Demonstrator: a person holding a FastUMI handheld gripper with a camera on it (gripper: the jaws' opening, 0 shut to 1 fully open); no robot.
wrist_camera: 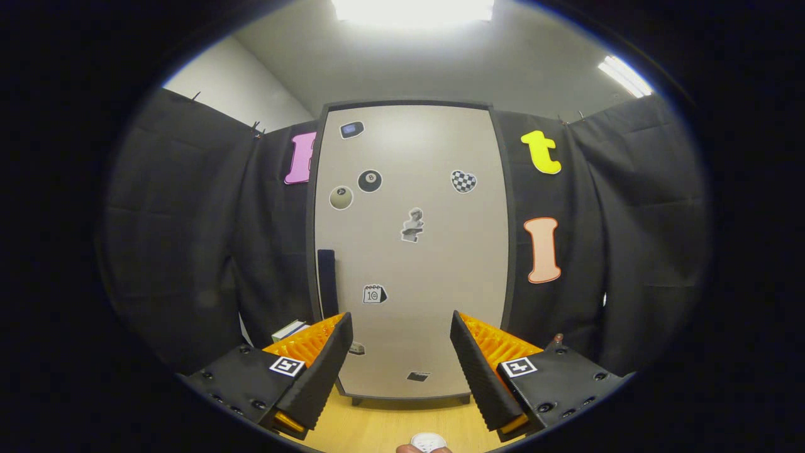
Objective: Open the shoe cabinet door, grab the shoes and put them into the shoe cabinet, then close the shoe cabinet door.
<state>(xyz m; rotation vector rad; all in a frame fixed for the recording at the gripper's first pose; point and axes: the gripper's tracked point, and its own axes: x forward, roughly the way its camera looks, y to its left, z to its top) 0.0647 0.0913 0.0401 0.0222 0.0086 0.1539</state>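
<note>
A tall shoe cabinet (412,189) with a dark frame stands straight ahead, beyond my fingers. Its pale beige door (440,264) is closed and carries several stickers. A dark vertical handle (326,282) sits on the door's left side, just above my left finger. My gripper (400,327) is open, with nothing between its fingers, aimed at the lower part of the door. No shoes are in sight.
The cabinet stands on a light wooden floor (377,428). Black cloth walls flank it on both sides. A small white and green object (289,329) peeks out behind my left finger. A small white round thing (427,441) lies at the very bottom, between the fingers.
</note>
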